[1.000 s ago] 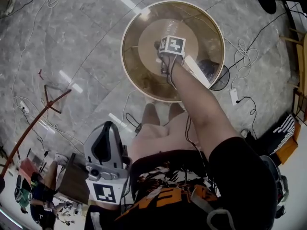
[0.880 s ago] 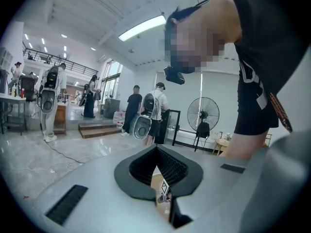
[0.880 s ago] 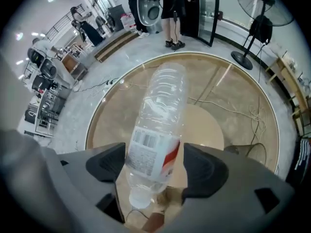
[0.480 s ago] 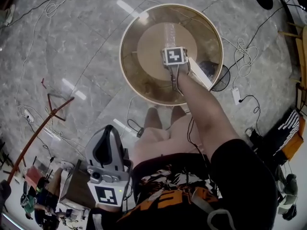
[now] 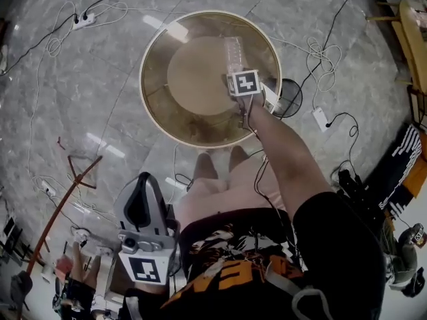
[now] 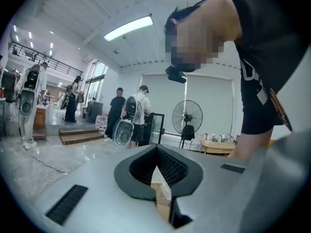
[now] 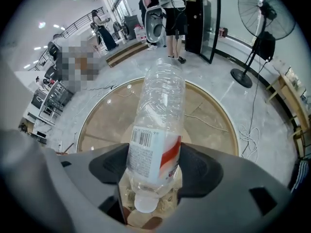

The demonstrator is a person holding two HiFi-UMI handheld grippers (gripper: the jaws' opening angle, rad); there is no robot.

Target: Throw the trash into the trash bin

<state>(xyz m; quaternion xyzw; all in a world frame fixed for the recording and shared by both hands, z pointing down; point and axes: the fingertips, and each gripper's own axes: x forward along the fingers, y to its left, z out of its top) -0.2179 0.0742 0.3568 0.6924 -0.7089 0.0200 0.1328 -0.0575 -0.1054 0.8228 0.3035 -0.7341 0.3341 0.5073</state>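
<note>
Between the right tool's [image 7: 154, 173] jaws: one clear plastic bottle [image 7: 158, 115], cap end nearest the tool body, barcode label facing up. The pads bear on both its sides, and the jaws have just been closing on it.
Beneath that tool and bottle: a round, brown, open-topped trash bin [image 5: 144, 85] standing on grey marble floor [image 5: 80, 59].
Left tool [image 6: 156, 149]: jaws together, nothing held, with the bin well apart from it.
</note>
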